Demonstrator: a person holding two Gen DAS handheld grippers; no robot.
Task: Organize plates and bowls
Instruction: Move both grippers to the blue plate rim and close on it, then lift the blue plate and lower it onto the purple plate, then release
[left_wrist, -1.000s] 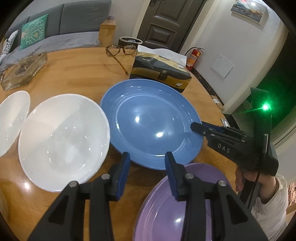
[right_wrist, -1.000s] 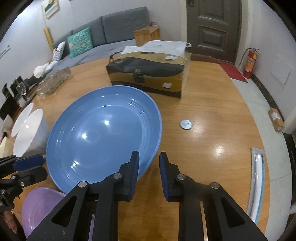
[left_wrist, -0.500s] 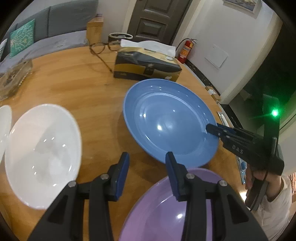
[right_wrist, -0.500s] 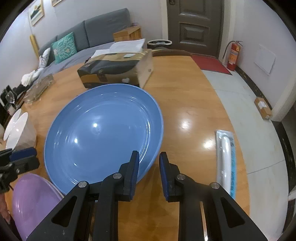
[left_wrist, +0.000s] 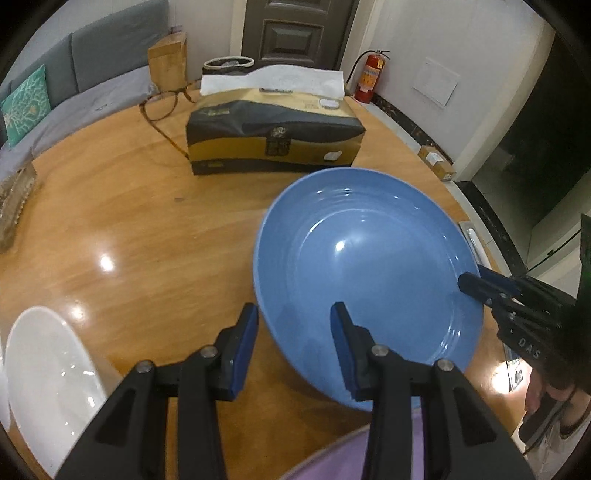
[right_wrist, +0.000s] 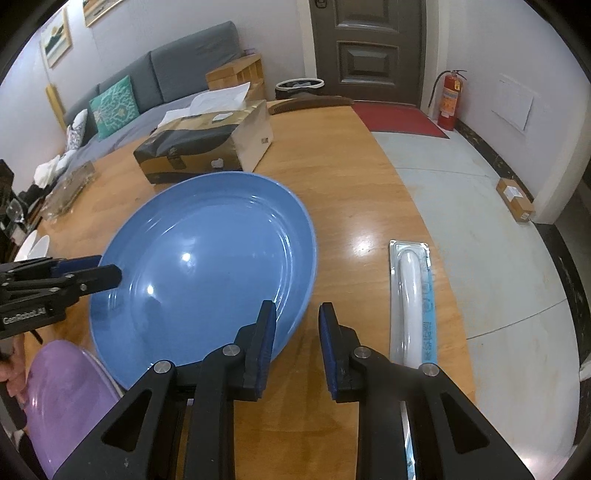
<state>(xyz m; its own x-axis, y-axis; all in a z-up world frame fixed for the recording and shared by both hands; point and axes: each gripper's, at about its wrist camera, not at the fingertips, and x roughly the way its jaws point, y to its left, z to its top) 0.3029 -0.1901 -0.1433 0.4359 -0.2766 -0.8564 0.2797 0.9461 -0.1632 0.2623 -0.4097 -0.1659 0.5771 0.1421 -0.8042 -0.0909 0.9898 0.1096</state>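
Observation:
A big blue plate (left_wrist: 369, 273) is lifted and tilted over the wooden table; it also shows in the right wrist view (right_wrist: 207, 269). My right gripper (right_wrist: 297, 341) is shut on its rim, the rim between the pads. My left gripper (left_wrist: 293, 345) is open, its jaws astride the plate's near-left rim without clamping it. A purple plate (right_wrist: 62, 391) lies below the blue one, near the table's front edge, also seen in the left wrist view (left_wrist: 343, 458). A white bowl (left_wrist: 48, 384) sits at the left.
A tissue box (left_wrist: 273, 136) stands behind the blue plate, with glasses (left_wrist: 162, 107) beside it. A packaged white item (right_wrist: 412, 299) lies near the table's right edge. A glass tray (left_wrist: 11, 203) is at the far left. The floor drops off to the right.
The blue plate has been carried right and toward the front, now partly above the purple plate. My left gripper has swung right with it, so the white bowls slid toward the left edge.

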